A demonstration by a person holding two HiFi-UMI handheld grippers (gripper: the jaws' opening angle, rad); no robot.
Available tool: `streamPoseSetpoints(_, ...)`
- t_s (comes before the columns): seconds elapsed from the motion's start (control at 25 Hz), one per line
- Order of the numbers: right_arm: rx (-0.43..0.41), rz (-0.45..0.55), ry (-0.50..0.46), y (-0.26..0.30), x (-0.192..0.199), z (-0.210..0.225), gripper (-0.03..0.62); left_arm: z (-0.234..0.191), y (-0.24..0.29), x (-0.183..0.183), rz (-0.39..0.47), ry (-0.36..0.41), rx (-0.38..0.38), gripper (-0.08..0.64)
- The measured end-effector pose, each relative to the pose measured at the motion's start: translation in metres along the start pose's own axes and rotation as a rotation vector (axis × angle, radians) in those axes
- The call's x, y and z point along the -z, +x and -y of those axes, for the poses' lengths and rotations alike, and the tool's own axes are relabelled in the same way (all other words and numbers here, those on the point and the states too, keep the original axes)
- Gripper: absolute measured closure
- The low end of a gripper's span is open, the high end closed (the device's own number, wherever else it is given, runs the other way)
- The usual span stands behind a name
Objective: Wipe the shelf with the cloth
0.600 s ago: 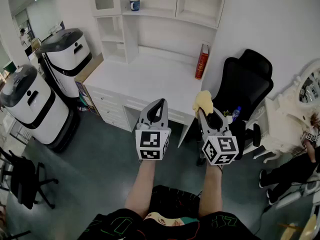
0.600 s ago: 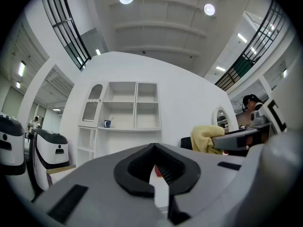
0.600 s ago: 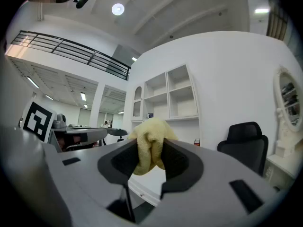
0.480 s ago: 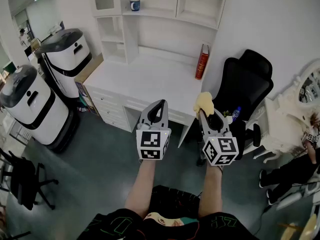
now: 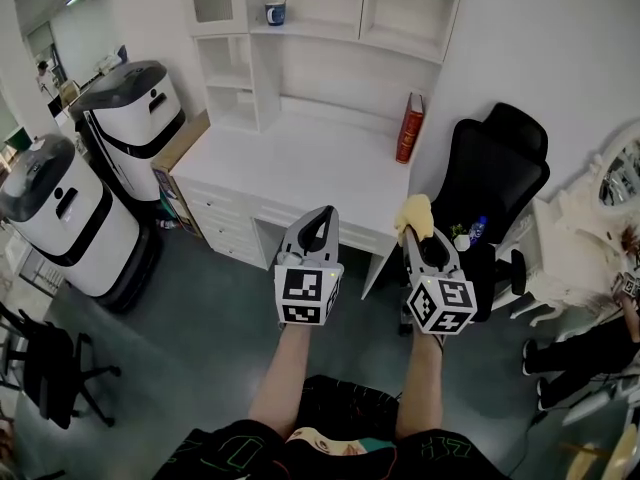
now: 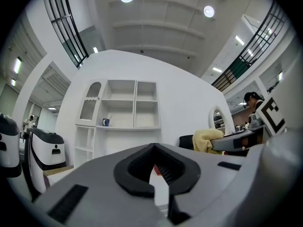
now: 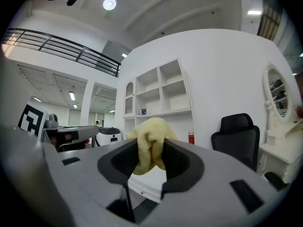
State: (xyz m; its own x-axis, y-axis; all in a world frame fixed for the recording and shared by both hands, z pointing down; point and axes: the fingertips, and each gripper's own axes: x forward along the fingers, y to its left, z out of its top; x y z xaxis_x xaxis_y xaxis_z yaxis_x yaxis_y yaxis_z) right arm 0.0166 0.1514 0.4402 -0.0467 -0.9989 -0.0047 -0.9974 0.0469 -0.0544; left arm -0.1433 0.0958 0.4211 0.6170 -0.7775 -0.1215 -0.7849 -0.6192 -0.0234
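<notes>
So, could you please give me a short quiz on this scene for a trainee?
1. True or false: the left gripper holds the yellow cloth.
2. What stands upright against the wall on the white desk? A. a red book B. a kettle C. a lamp
3. Fill in: the mug stands on a ____ above the desk.
Key: 1 false; the right gripper is shut on the cloth, and the left is shut and empty. 2 A. 3 shelf.
</notes>
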Motion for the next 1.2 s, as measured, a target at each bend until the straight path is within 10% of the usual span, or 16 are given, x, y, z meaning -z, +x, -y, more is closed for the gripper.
streamPoseSetpoints(0.52, -0.021, -0.021, -0.017, 0.016, 0.016, -0.026, 0.454, -0.022, 0.007, 0.008, -0.004, -0.036, 0.048, 0.56)
streamPoseSetpoints(1.2, -0.054, 0.013, 0.099, 0.146, 0.031, 0.08, 0.454, -0.036, 0.162, 0.03, -0.027, 0.011, -0.01, 0.56)
